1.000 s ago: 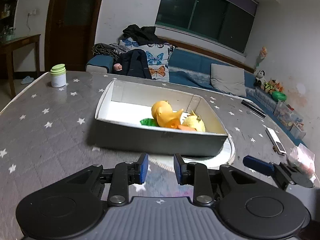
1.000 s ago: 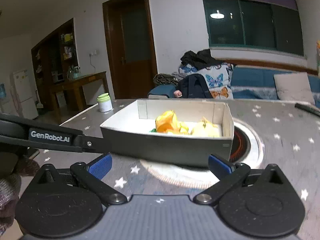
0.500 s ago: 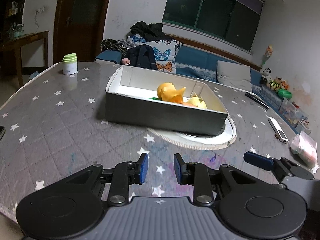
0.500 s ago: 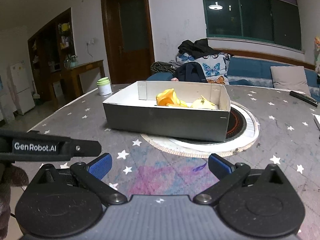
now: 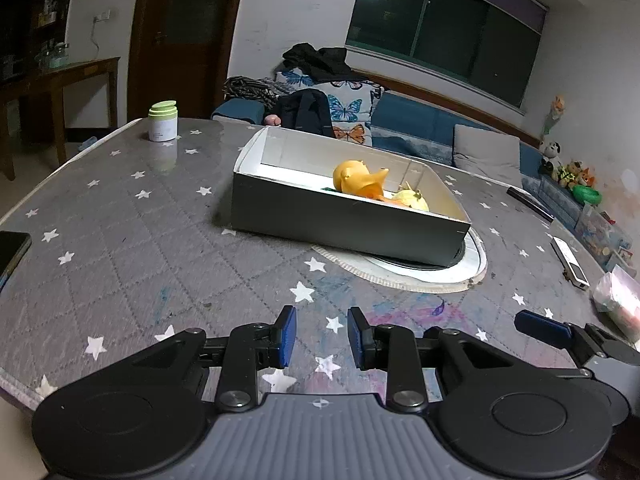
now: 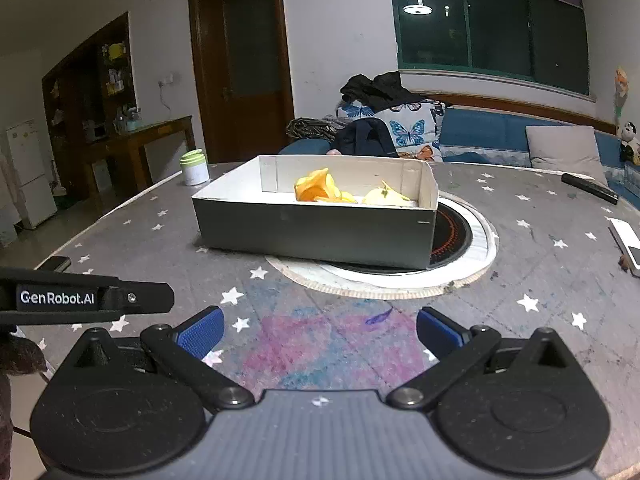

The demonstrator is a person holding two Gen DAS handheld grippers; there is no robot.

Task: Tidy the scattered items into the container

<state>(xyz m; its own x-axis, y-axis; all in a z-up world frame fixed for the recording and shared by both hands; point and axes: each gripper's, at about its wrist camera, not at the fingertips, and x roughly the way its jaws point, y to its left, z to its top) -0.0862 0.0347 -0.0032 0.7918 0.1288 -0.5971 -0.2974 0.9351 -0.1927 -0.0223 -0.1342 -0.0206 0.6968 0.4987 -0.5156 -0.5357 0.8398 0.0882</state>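
The box (image 5: 348, 220) stands straight ahead of both claws, near the middle of the desk (image 5: 120, 248), partly over a round white-rimmed plate (image 5: 476, 264) set into the top. Its long axis runs across both views, left to right, so its long grey wall faces the claws. Inside, toward its right end, lie an orange toy (image 5: 358, 178) and a pale yellow one (image 5: 412, 202), with something green just showing beside them.

The left claw (image 5: 318, 336) hovers over the near edge of the desk, its blue pads (image 5: 288, 336) drawn close with only a narrow gap between them, and nothing is held. The right claw (image 6: 318, 330) is spread wide and also grasps nothing; it touches nothing. Both are about equally apart from the box, and neither is clearly nearer.

No toy of the same kind is seen loose on the near desk. It seems the tidying is nearly done or done. A small green-lidded jar (image 5: 163, 121) stands far at the left and a remote (image 5: 570, 258) at the right, and whether these belong to the task cannot be told.
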